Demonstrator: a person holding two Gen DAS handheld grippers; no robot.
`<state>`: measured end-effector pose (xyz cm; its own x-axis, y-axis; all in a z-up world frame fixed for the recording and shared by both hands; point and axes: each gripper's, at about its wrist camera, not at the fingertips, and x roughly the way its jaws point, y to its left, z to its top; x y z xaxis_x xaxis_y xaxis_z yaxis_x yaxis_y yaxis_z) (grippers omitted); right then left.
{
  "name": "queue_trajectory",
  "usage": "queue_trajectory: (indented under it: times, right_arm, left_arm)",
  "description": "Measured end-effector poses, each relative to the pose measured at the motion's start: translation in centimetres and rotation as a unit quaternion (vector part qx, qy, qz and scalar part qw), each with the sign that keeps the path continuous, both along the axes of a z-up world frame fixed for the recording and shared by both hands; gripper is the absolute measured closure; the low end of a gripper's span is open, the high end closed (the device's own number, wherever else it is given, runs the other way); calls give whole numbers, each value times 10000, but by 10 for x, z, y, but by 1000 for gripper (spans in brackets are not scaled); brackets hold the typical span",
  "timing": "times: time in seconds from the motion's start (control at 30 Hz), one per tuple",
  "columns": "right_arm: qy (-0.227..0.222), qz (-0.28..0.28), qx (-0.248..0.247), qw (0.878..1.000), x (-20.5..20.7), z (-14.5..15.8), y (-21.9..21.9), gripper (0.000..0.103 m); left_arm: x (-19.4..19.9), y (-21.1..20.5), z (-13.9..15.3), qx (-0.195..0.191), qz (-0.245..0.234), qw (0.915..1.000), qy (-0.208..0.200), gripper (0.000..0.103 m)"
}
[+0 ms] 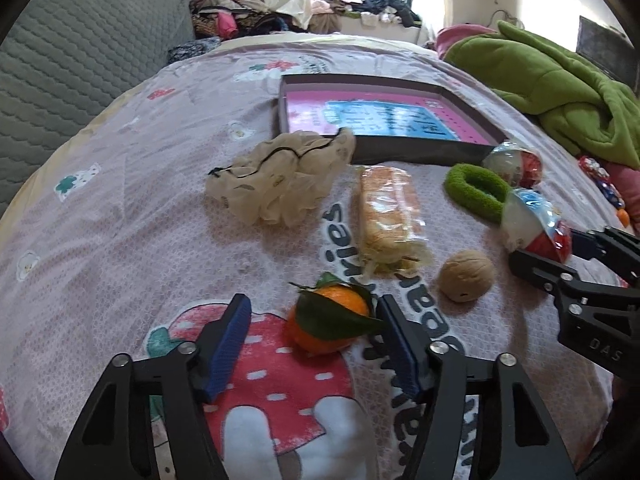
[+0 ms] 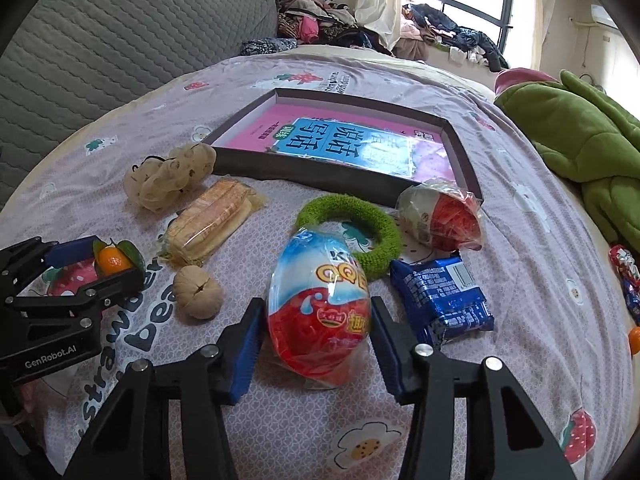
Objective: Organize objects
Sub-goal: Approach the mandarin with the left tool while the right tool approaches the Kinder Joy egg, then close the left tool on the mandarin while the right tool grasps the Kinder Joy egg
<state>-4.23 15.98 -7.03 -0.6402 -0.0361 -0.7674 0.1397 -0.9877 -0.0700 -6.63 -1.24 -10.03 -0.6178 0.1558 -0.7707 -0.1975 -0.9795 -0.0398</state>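
Observation:
A small orange with green leaves (image 1: 328, 316) lies on the strawberry-print bedsheet between the fingers of my left gripper (image 1: 312, 312). The right pad touches a leaf, the left pad stands clear of the fruit, so this gripper is open. My right gripper (image 2: 316, 306) is shut on an egg-shaped snack pack (image 2: 320, 300), red below and blue-white above, with a pad against each side. The left wrist view shows the same grip at the right edge (image 1: 546, 246). A shallow dark box (image 2: 320, 176) holding a pink and blue book lies further back.
A beige mesh scrunchie (image 2: 168, 176), a wrapped wafer pack (image 2: 216, 220), a walnut (image 2: 198, 292), a green fuzzy ring (image 2: 348, 202), a second egg pack (image 2: 440, 216) and a blue snack pack (image 2: 444, 296) lie around. A green blanket (image 2: 580, 140) is heaped at right.

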Motion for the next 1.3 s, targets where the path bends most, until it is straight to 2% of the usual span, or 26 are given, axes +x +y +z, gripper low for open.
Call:
queue_trajectory:
  times: [0.17,0.3,0.43,0.6,0.83,1.13,1.3]
  right_arm:
    - [3,-9,-71,10000,1,-1,2,52]
    - [9,-15,-63,10000,3,1,1,52]
    - [12,-16,-82,10000,4,3,1,52]
    - [32,11,-104,9999,7,7,0,52]
    - [78,-11,-215,9997,12,16,2,52]
    - [269,23,-286,9992,22,35,4,52]
    - [427,8,-336,9985,25,48,7,52]
  left_arm:
    - [3,7,-1,-5,-223,9997,-43,54]
    - [4,8,-1,-84,-211,9997,-10,63]
    - [3,4,0,39,-268,9996,-56,63]
    - [8,10,4,-51,-368,9993,26,63]
    - [14,11,10,-139,-276,9995,45,63]
    - [21,4,35,17,-4,9998,189,63]
    - [22,9,52,7,-7,9993,362,63]
